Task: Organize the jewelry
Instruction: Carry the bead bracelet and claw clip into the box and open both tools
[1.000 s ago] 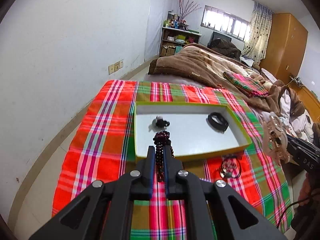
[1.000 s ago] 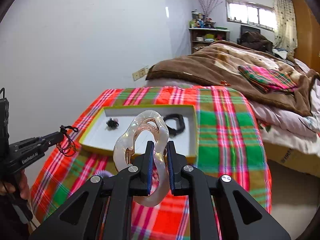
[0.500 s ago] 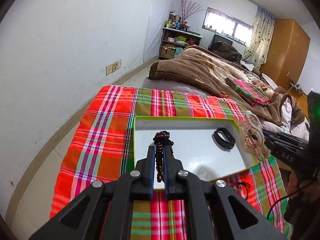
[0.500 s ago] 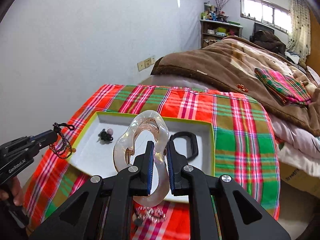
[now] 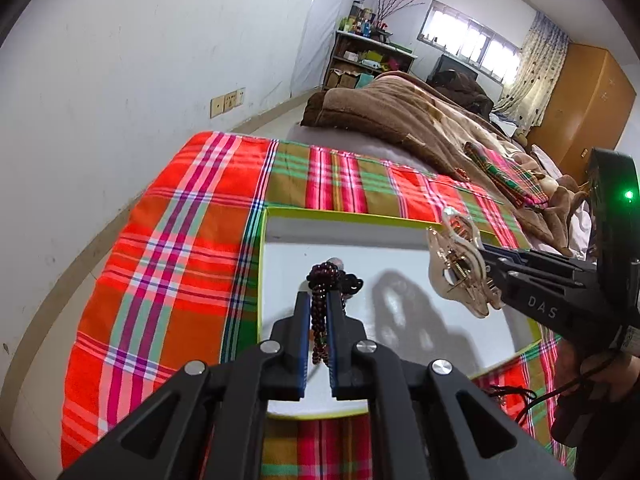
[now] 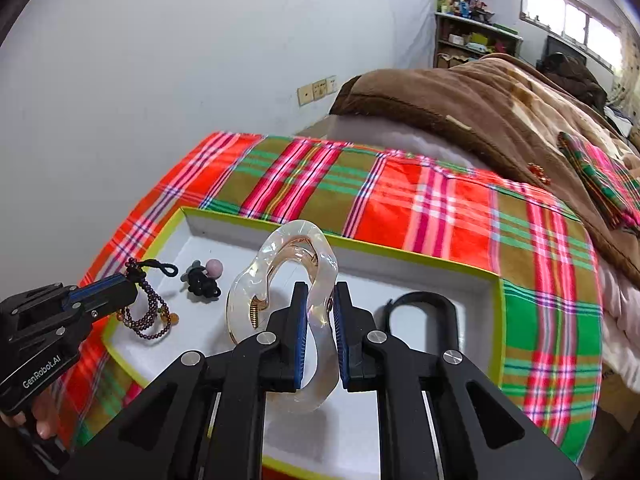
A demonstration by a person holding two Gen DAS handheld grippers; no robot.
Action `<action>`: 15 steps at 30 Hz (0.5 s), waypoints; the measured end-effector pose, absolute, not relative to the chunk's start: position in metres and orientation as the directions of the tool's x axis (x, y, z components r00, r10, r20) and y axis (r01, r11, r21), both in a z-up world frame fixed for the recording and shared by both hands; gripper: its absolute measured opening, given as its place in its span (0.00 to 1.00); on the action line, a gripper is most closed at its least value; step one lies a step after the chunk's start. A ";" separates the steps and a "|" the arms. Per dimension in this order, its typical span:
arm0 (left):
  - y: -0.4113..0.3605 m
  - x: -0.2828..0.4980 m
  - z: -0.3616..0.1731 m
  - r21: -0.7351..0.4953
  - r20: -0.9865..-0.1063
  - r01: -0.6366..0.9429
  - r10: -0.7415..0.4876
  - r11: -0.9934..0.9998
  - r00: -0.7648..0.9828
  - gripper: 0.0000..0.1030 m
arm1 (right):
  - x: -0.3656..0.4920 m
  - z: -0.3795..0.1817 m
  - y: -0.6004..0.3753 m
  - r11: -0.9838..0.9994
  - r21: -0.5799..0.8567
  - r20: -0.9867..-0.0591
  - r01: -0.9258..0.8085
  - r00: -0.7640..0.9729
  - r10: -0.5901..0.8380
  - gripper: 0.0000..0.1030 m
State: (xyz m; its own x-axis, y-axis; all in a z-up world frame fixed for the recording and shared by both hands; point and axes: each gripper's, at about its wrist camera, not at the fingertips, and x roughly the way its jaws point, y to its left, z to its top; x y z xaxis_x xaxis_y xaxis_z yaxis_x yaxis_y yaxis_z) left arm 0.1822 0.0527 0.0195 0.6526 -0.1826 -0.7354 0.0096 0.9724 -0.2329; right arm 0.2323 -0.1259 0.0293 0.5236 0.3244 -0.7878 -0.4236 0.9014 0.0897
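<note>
1. The left claw [image 5: 319,312] pinches a dark beaded bracelet [image 5: 320,320]; the right claw [image 6: 320,304] clamps a clear hair clip [image 6: 280,280].
2. Both hang over the white tray [image 6: 486,284], so placing seems underway; next, lower and release.
3. Inside lie a small hair tie [image 6: 204,280] and black band [image 6: 424,312].
4. Beyond, plaid cloth [image 6: 440,200].

Bead bracelet [image 6: 149,312]: we see dark garnet-coloured beads with a black cord loop and small orange beads, hanging over the tray's left part.
Hair claw [image 6: 292,280]: we see clear plastic with an amber tint and a metal spring, held upright above the tray.
Tray [image 6: 420,266]: white inside, lime-green rim, lying flat on the plaid cloth.
Black band [image 6: 420,304]: lying in the tray's right part.
Black hair tie with pink bead [image 6: 204,278]: lying in the tray's left part.
</note>
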 end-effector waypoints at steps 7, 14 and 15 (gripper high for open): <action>0.057 0.188 0.009 -0.232 -0.749 -0.007 -0.174 0.973 0.640 0.08 | 0.245 0.015 -0.114 0.891 0.078 -0.811 -0.448 0.492 0.318 0.13; 0.060 0.191 0.001 -0.232 -0.762 -0.019 -0.169 0.973 0.625 0.08 | 0.253 0.006 -0.104 0.884 0.070 -0.830 -0.462 0.465 0.309 0.13; 0.060 0.192 0.001 -0.234 -0.762 -0.019 -0.171 0.972 0.624 0.08 | 0.255 0.004 -0.103 0.884 0.069 -0.833 -0.463 0.461 0.307 0.13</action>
State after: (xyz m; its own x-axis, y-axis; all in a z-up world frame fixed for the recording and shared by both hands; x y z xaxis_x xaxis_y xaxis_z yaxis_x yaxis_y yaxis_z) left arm 0.1917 0.0597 0.0008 0.6241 -0.1710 -0.7624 -0.0193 0.9721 -0.2338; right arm 0.2546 -0.1026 0.0044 0.4614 0.3066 -0.8325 -0.4631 0.8837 0.0687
